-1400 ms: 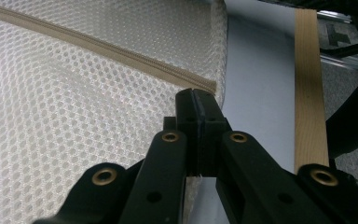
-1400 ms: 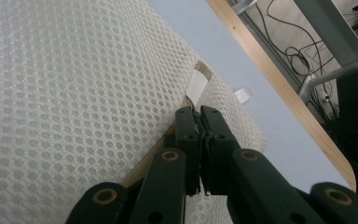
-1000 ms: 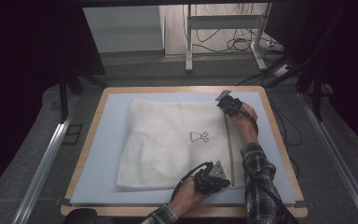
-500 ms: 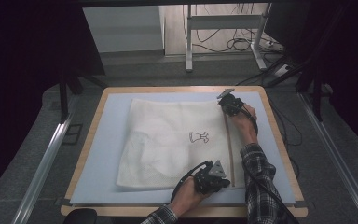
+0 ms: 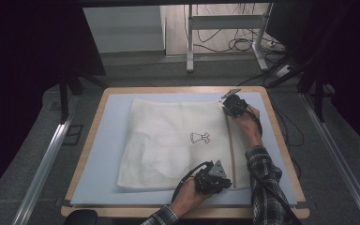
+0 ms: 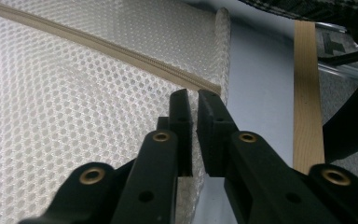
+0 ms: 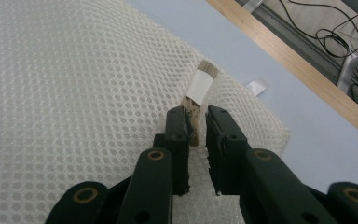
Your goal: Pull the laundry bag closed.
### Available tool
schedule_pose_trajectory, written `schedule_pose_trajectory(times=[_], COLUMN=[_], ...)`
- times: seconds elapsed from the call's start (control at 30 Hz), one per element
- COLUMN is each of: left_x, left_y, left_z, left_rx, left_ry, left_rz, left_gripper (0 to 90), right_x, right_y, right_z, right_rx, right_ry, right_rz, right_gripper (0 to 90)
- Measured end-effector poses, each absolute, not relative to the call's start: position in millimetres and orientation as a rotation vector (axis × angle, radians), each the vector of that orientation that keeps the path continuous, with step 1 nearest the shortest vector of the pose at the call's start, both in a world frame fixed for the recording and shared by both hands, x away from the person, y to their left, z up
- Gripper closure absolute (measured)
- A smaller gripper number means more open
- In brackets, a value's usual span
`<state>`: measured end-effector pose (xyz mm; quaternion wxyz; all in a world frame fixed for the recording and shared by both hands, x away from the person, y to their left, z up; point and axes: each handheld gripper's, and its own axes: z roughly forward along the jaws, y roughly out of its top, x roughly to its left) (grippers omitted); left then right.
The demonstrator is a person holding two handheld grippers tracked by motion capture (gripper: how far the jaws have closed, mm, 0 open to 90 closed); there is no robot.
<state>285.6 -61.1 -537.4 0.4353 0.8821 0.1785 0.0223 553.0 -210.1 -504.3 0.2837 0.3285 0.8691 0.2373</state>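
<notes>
- High view: I see the mesh bag [image 5: 178, 140] lying flat on the blue mat [image 5: 103, 154], toward the mat's 3 o'clock side, with a small black print [image 5: 200, 137] near its middle.
- The zipper [image 5: 230, 150] runs along the bag's edge from 6 to 12 o'clock, between my two grippers.
- My left gripper [image 5: 214, 177] sits at the bag's 5 o'clock corner, by the near end of the zipper.
- Left gripper view: the jaws have just been opening and now stand a narrow slit apart; the left gripper [image 6: 193, 105] has its tips at the zipper's [image 6: 107, 49] end, with mesh under them and nothing pinched that I can see.
- My right gripper [image 5: 234, 104] is at the bag's 1 o'clock corner, at the far end of the zipper.
- Right gripper view: the right gripper [image 7: 196, 119] has also just been opening; the tan zipper tab [image 7: 198, 91] lies in the small gap at 12 o'clock, and the pads are not pressing on it.
- The wooden table edge [image 7: 279, 49] runs past at 2 o'clock.
</notes>
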Motion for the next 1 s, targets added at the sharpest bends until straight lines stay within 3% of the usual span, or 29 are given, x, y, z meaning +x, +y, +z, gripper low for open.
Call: schedule_pose_trajectory(times=[1.0], left_x=[279.7], left_y=[-31.8], left_z=[-514.4], left_rx=[2.191], left_ry=[0.49], left_rz=[0.069], left_gripper=[37.1], right_x=[524.8], right_y=[-217.5], right_z=[-481.7], right_rx=[0.97], right_ry=[2.406], right_rz=[0.783], right_gripper=[49.2])
